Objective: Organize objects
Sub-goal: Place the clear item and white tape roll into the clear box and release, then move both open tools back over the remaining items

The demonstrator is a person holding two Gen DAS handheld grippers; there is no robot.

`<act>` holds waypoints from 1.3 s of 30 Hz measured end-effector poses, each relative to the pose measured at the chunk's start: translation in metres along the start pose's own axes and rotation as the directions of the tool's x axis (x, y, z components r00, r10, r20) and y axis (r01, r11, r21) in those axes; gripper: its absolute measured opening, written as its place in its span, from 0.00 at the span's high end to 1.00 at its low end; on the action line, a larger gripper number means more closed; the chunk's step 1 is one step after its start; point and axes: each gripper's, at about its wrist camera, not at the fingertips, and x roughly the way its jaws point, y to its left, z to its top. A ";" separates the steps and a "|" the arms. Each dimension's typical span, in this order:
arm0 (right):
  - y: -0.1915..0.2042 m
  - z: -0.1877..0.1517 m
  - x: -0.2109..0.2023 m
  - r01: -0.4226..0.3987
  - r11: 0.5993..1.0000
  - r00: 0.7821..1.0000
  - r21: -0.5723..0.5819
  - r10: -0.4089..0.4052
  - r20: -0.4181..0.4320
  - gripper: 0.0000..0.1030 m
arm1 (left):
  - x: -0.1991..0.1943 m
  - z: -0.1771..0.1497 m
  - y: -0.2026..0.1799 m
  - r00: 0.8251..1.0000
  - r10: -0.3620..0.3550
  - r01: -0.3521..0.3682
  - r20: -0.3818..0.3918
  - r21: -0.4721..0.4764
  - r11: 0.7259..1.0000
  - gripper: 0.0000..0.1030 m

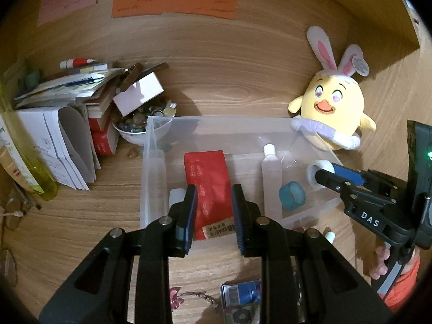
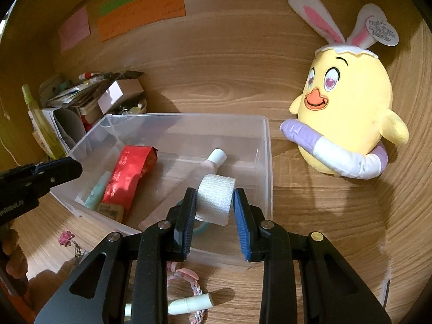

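While the right gripper (image 2: 214, 210) clamps a white gauze roll (image 2: 215, 198) over the clear bin (image 2: 266, 162) mid-frame, the left gripper (image 1: 214, 216) hangs parted, holding nothing.

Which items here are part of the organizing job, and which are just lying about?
Part of the job:
- clear plastic bin
- white tape roll held in the right gripper
- red packet and teal ring inside the bin
- left gripper, nothing in it

Lying about:
- yellow chick plush
- paper and book stack
- bowl of trinkets
- sticky notes
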 end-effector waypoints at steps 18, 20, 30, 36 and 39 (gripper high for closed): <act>0.004 -0.001 -0.037 -0.018 1.000 0.998 -0.013 0.019 0.056 0.44 | -0.047 -0.014 0.007 0.997 0.051 -0.052 0.065 0.024 0.998 0.26; 0.002 -0.003 -0.042 -0.028 1.000 0.998 -0.007 0.029 0.057 0.44 | -0.048 -0.019 0.010 0.997 0.055 -0.057 0.053 0.025 0.998 0.26; 0.001 -0.027 -0.061 -0.031 0.999 0.999 -0.026 0.031 0.021 0.41 | -0.042 -0.048 0.028 0.996 0.082 -0.082 -0.033 -0.003 0.997 0.26; 0.000 -0.049 -0.057 -0.050 0.999 0.998 0.017 0.051 -0.042 0.41 | -0.041 -0.065 0.028 0.995 0.053 -0.056 -0.081 -0.031 0.998 0.26; 0.005 -0.060 -0.056 -0.072 0.997 0.995 0.036 0.075 -0.070 0.41 | -0.045 -0.073 0.022 0.996 0.038 -0.041 -0.083 -0.030 0.999 0.26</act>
